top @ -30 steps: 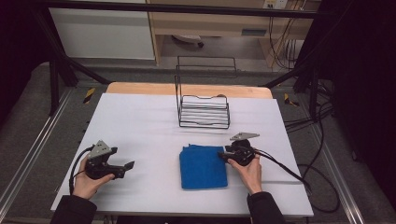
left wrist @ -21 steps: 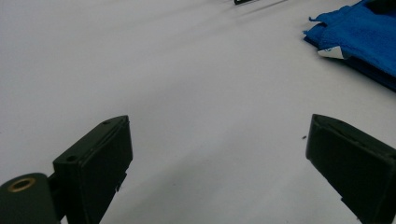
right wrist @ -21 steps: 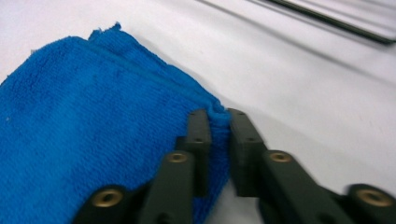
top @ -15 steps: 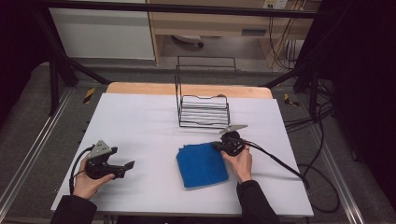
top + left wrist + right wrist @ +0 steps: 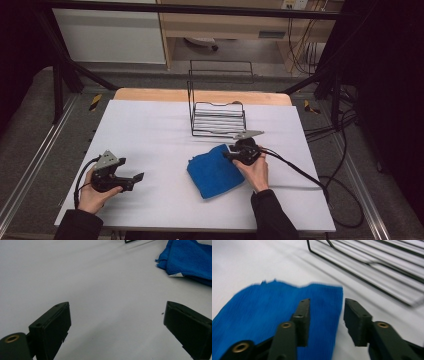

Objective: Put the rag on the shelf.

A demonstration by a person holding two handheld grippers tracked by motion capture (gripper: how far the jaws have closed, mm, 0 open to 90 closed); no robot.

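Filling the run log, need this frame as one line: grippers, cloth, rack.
left gripper: open, idle on table | right gripper: open, jaws astride blue cloth edge, one jaw over it | wire rack: empty, behind cloth

Both grippers are black: the left gripper (image 5: 135, 178) and right gripper (image 5: 226, 154) each carry a grey three-cornered plate. Brass-coloured rivets dot the jaw arms. Black cables trail off, and the sleeves (image 5: 272, 215) are dark.

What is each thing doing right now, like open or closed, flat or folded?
Blue towel: folded, lying flat on the table.
Wire rack: upright, empty.
Left gripper: fingers wide open, holding nothing.
Right gripper: fingers partly open, straddling the towel's edge.
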